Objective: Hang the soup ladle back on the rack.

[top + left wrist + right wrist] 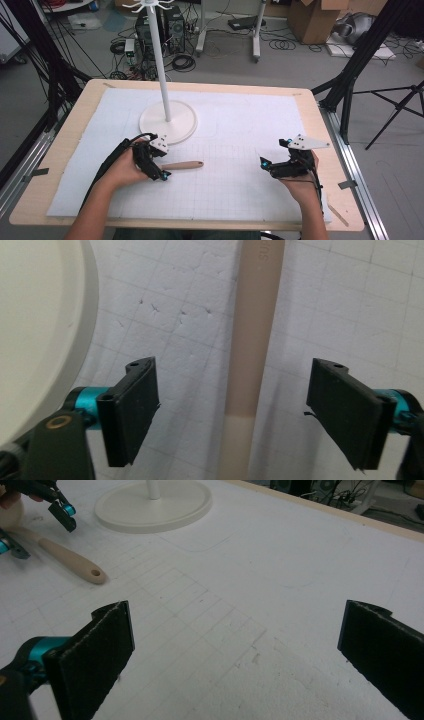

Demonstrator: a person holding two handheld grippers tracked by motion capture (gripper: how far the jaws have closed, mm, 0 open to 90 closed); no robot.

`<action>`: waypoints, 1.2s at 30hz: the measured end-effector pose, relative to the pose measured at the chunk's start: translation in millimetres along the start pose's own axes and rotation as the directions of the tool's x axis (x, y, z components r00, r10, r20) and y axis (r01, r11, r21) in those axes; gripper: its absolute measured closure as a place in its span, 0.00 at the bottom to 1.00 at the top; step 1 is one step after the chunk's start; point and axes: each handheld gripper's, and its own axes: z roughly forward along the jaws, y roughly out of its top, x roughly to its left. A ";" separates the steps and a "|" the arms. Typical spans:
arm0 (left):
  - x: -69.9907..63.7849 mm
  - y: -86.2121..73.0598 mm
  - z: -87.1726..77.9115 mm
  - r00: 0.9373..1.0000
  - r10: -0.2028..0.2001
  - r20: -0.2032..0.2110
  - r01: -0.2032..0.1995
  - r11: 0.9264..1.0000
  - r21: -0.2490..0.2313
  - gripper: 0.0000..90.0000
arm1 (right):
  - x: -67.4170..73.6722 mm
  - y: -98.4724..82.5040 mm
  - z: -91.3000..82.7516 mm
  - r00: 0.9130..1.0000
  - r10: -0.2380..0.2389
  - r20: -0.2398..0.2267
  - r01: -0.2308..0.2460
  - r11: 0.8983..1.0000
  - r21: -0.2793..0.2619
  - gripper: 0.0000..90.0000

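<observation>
At the left of the worktop (60, 150), which is being covered by a white gridded sheet (240, 185), the left tool (159, 175) is being held low by the person's left hand (122, 170), its jaws spread wide to either side of a pale wooden handle (182, 165) that is being left lying flat on the sheet. In the left gripper view the handle (250, 340) is being seen running up between the two black pads, with clear sheet showing on both sides of it and neither pad touching it. Just beyond that tool, a white stand (167, 120) is being shown upright on its round base, the rim of the base (45, 330) lying close beside the left jaw. Farther right, well apart from the handle, the right tool (265, 165) is being held over bare sheet by the right hand (300, 182), its jaws also being kept wide with nothing between them. In the right gripper view the handle (70, 560), with a hole near its rounded end, is being seen at far left.
</observation>
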 end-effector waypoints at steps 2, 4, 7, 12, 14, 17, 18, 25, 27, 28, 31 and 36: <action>-0.1 0.6 0.2 1.000 0.005 -0.005 -0.005 1.000 0.009 0.28 | 0.3 -0.1 0.4 1.000 -0.002 -0.001 0.002 1.000 0.003 0.00; -0.8 0.9 1.1 1.000 0.004 0.000 -0.004 1.000 0.009 0.31 | 0.4 0.1 0.9 1.000 -0.008 -0.003 0.008 1.000 0.002 0.00; -0.9 1.5 1.3 1.000 0.007 0.007 -0.008 1.000 0.027 0.36 | 0.8 0.2 0.9 1.000 -0.011 0.000 0.011 1.000 0.007 0.00; -2.5 2.5 1.4 0.999 0.015 0.037 -0.016 0.999 0.039 0.46 | 0.6 0.1 0.7 1.000 -0.010 -0.002 0.010 1.000 0.004 0.01; -2.9 3.6 2.1 0.999 0.020 0.041 -0.022 0.999 0.050 0.51 | 0.8 0.2 0.8 1.000 -0.011 -0.002 0.011 1.000 0.007 0.01; -3.4 5.7 1.9 0.999 0.023 0.042 -0.026 0.998 0.060 0.57 | 1.3 0.2 1.2 1.000 -0.012 -0.003 0.012 1.000 0.009 0.01; -3.4 5.7 1.9 0.999 0.023 0.042 -0.026 0.998 0.060 0.59 | 1.3 0.2 1.2 1.000 -0.012 -0.003 0.012 1.000 0.009 0.01; -8.0 11.9 2.8 0.998 0.047 0.037 -0.050 0.994 0.100 0.66 | 1.2 0.1 1.2 1.000 -0.014 -0.001 0.014 1.000 0.010 0.01; -7.4 12.1 2.7 0.998 0.043 0.043 -0.048 0.994 0.103 0.68 | 1.4 0.1 1.2 1.000 -0.013 0.001 0.013 1.000 0.010 0.01; -7.4 12.1 2.7 0.998 0.043 0.043 -0.048 0.994 0.103 0.68 | 1.4 0.1 1.2 1.000 -0.013 0.001 0.013 1.000 0.010 0.01; -6.4 11.7 2.4 0.998 0.037 0.041 -0.041 0.994 0.099 0.70 | 0.7 0.0 0.5 1.000 -0.014 0.004 0.014 1.000 0.008 0.01; -4.6 11.3 1.8 0.999 0.032 0.037 -0.036 0.994 0.100 0.77 | 0.9 0.1 0.5 1.000 -0.013 0.004 0.013 1.000 0.008 0.01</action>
